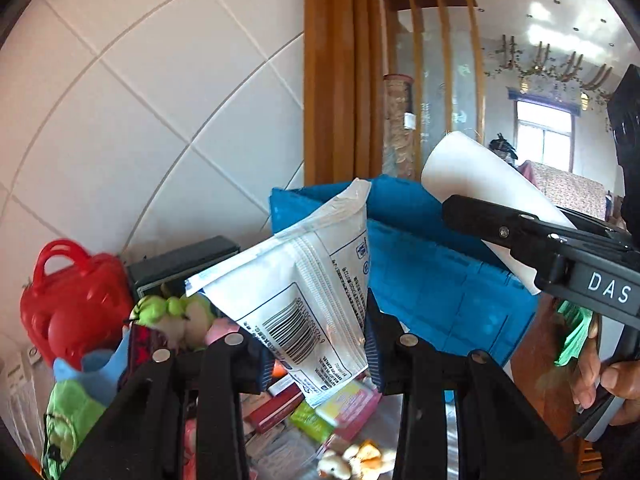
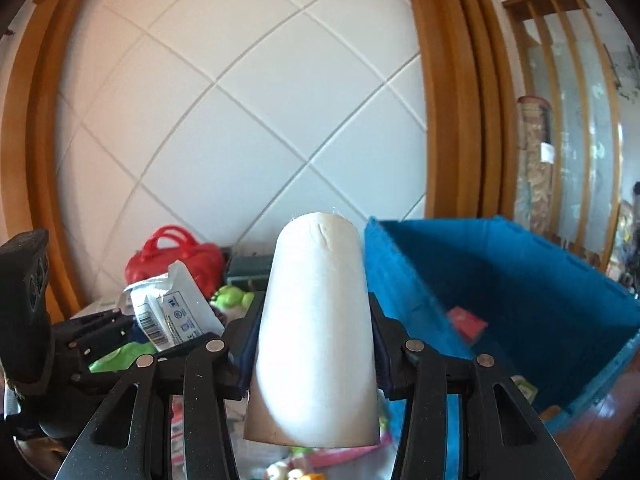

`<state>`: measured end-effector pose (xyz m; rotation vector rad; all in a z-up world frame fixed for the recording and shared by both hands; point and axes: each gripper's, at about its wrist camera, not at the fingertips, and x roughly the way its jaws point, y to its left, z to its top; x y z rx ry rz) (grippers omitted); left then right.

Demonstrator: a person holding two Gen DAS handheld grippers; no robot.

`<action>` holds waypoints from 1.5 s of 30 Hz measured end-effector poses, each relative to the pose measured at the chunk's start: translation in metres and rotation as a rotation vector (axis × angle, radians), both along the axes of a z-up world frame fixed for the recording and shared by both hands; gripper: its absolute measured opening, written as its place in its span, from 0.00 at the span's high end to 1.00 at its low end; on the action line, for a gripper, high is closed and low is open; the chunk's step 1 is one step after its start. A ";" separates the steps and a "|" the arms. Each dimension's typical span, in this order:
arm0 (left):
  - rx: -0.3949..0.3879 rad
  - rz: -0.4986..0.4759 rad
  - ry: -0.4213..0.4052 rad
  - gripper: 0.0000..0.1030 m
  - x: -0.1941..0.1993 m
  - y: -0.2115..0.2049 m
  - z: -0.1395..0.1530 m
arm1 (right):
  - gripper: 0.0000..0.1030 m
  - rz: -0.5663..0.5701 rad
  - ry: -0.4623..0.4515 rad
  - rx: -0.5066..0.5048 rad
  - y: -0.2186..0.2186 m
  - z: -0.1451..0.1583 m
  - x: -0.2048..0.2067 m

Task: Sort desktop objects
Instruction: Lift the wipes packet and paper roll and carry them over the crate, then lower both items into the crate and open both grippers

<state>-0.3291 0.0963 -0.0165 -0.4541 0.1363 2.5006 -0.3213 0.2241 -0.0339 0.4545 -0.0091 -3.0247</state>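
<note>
I'm gripping a white barcoded pouch [image 1: 308, 280] in the left fingers [image 1: 316, 344] and a white roll [image 2: 316, 320] in the right fingers [image 2: 316, 356], beside the blue bin [image 2: 520, 280] holding one red item; clutter is waiting on the table [image 1: 424, 404].

White barcode-printed packet [image 1: 308, 292], plain white roll [image 2: 316, 320] — blue crate [image 2: 520, 280], red case [image 1: 76, 300], white diagonal-tiled wall [image 1: 160, 100]

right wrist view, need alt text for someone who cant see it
The right gripper holds a white roll upright between its fingers, in front of a white tiled wall. An open blue bin stands to the right; at left the left gripper holds a white packet near a red toy bag.
</note>
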 end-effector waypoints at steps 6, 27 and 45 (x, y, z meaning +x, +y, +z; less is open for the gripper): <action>0.016 -0.097 0.057 0.66 -0.009 0.095 0.041 | 0.57 -0.140 0.049 0.005 0.079 0.024 0.002; -0.083 0.057 0.062 0.19 -0.051 0.260 0.056 | 0.31 -0.283 0.041 -0.101 0.259 0.016 -0.025; -0.037 0.192 0.071 0.14 -0.027 0.210 0.053 | 0.16 -0.154 0.060 -0.113 0.239 0.014 -0.004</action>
